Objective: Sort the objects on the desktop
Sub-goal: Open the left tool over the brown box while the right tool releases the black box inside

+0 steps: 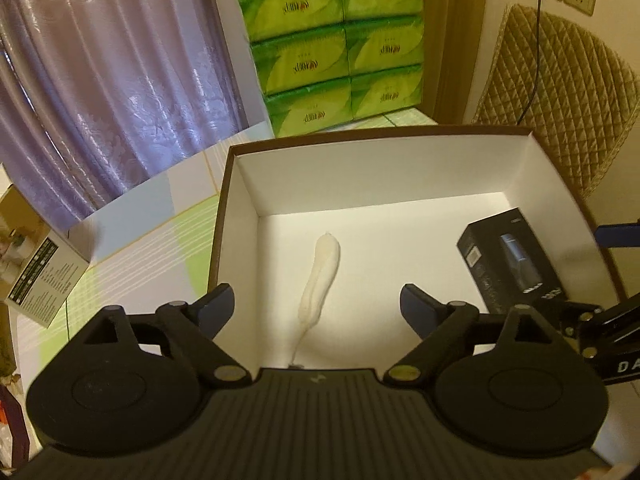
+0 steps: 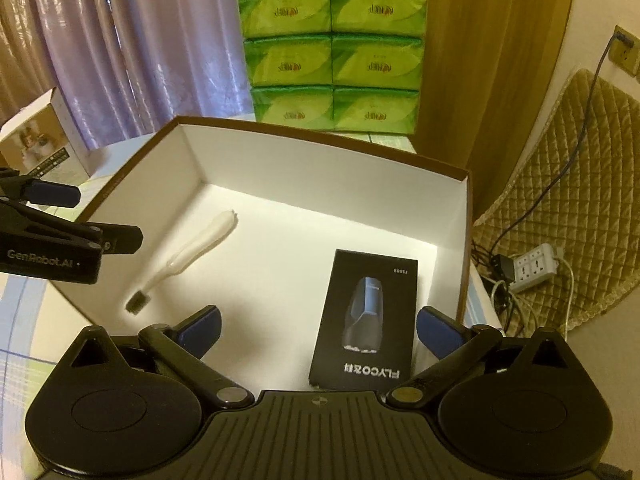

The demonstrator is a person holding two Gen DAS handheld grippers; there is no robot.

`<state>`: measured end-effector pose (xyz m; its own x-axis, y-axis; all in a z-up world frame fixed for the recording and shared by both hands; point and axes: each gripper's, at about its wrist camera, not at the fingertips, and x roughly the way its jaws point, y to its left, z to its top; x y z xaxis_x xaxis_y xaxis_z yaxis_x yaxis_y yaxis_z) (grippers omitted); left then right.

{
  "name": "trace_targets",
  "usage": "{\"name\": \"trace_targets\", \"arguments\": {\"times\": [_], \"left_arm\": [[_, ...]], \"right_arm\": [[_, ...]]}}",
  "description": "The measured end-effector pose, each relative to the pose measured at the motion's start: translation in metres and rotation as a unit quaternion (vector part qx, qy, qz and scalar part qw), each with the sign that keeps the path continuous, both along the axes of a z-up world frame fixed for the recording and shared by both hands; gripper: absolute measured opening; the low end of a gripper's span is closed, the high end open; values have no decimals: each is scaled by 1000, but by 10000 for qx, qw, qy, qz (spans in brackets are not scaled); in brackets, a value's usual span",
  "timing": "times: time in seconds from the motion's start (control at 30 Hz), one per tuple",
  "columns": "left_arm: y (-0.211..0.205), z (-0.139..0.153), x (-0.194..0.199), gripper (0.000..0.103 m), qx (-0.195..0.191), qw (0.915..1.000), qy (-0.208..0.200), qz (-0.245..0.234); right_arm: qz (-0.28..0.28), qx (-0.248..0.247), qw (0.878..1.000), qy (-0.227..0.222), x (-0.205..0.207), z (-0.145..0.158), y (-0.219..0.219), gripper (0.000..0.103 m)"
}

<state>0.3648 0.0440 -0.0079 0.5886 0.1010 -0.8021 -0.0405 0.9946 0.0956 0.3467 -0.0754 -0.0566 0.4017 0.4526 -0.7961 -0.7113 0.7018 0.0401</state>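
Both claws hang wide and empty over the open storage box (image 2: 466, 240) on the table — the left gripper (image 1: 318, 308) above a white-handled toothbrush (image 2: 192, 248), the right gripper (image 2: 318, 330) above a black shaver carton (image 2: 366, 320). Both items lie flat on the box's white floor, well apart. The carton looks stiff, light and smooth-faced, best pinched across its long edges; the slim toothbrush looks rigid but apt to roll — take it mid-handle. A small product box (image 1: 44, 276) sits outside, left of the storage box.
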Motion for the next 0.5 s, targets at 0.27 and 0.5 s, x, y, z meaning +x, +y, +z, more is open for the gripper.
{"name": "trace_targets", "arguments": {"times": [0.27,0.5], "left_arm": [[-10,23,-31,89,-19,9999,-104,125],[-20,38,-67,90,-58,9994,-261,202]], "right_arm": [[-6,166,9998,-52,-22,21,-17,101],[81,339,9993,-113,-47,39,-36,101]]}}
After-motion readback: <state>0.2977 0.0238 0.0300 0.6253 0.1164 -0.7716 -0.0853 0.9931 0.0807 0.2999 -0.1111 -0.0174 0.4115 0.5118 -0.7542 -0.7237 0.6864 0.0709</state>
